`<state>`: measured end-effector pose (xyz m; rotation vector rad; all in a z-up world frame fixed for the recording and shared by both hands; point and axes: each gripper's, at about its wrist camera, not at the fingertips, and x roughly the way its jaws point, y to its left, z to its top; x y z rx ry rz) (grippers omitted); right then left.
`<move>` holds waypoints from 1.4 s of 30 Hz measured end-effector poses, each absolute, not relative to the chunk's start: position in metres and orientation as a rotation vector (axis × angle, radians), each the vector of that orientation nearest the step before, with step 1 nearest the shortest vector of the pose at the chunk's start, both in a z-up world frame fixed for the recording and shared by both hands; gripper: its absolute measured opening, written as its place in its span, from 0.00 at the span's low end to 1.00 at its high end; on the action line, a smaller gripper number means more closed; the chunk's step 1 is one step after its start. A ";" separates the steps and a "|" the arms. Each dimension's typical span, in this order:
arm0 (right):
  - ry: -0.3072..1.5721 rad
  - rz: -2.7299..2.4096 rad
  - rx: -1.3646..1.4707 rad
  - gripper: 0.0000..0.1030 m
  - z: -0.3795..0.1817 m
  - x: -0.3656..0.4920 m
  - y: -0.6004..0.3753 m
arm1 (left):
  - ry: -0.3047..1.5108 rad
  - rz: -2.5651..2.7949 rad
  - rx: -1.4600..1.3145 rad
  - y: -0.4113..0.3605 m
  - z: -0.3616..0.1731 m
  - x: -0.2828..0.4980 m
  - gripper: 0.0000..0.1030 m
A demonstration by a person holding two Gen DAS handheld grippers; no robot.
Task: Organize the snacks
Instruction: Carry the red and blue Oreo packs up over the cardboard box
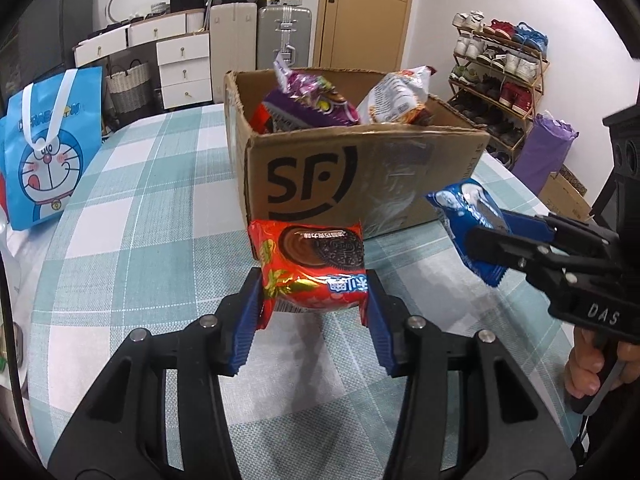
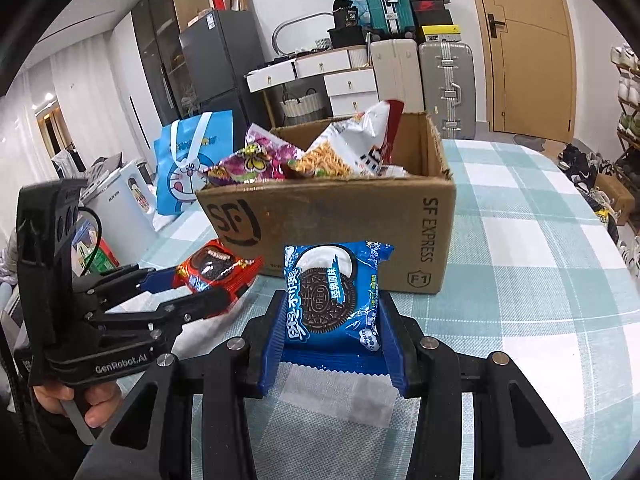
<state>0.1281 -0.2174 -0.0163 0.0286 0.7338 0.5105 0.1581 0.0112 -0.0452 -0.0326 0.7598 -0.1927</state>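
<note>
Two packets left outside the brown cardboard box (image 2: 332,216) already holding several snack bags: red foil biscuit packet (image 1: 308,268) clamped in left gripper (image 1: 312,304), blue biscuit packet (image 2: 332,296) clamped in right gripper (image 2: 332,332), both just before the box, not yet dropped in

Two Oreo packs up off the table, box already part-filled.
You've got the red Oreo pack (image 1: 308,268) pinched by its sides, cookie picture facing up, raised just in front of the cardboard box (image 1: 360,176). Your blue Oreo pack (image 2: 334,294) is pinched the same way, label readable, crimped edge toward you. The box sits open on the checked cloth, holding a purple snack bag (image 1: 310,104) and a white noodle-snack bag (image 2: 352,148) poking above the rim.
</note>
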 end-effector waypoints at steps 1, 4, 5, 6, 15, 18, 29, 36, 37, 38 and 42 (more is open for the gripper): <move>0.728 0.509 0.031 0.43 -0.014 0.128 -0.218 | 0.758 -0.195 -0.030 0.010 -0.044 0.155 0.44; 0.711 0.505 0.037 0.43 -0.007 0.125 -0.222 | 0.756 -0.201 -0.025 0.007 -0.042 0.149 0.44; 0.705 0.503 0.044 0.43 -0.005 0.125 -0.224 | 0.755 -0.203 -0.024 0.006 -0.041 0.147 0.44; 0.703 0.501 0.048 0.43 -0.003 0.125 -0.225 | 0.752 -0.204 -0.023 0.005 -0.039 0.146 0.44; 0.650 0.494 0.082 0.43 0.015 0.123 -0.240 | 0.691 -0.230 -0.012 -0.007 -0.011 0.125 0.44; 0.632 0.496 0.088 0.43 0.021 0.121 -0.242 | 0.668 -0.240 -0.021 -0.009 0.002 0.115 0.44; 0.602 0.501 0.098 0.43 0.036 0.125 -0.243 | 0.595 -0.232 -0.043 -0.019 0.051 0.109 0.44; 0.586 0.504 0.109 0.43 0.049 0.139 -0.241 | 0.584 -0.203 -0.052 -0.009 0.065 0.130 0.44; 0.586 0.505 0.110 0.43 0.050 0.142 -0.240 | 0.578 -0.195 -0.054 -0.008 0.066 0.132 0.44; 0.586 0.507 0.111 0.43 0.051 0.144 -0.239 | 0.576 -0.188 -0.056 -0.007 0.068 0.134 0.44; 0.585 0.511 0.122 0.43 0.056 0.155 -0.236 | 0.583 -0.172 -0.057 -0.001 0.071 0.151 0.44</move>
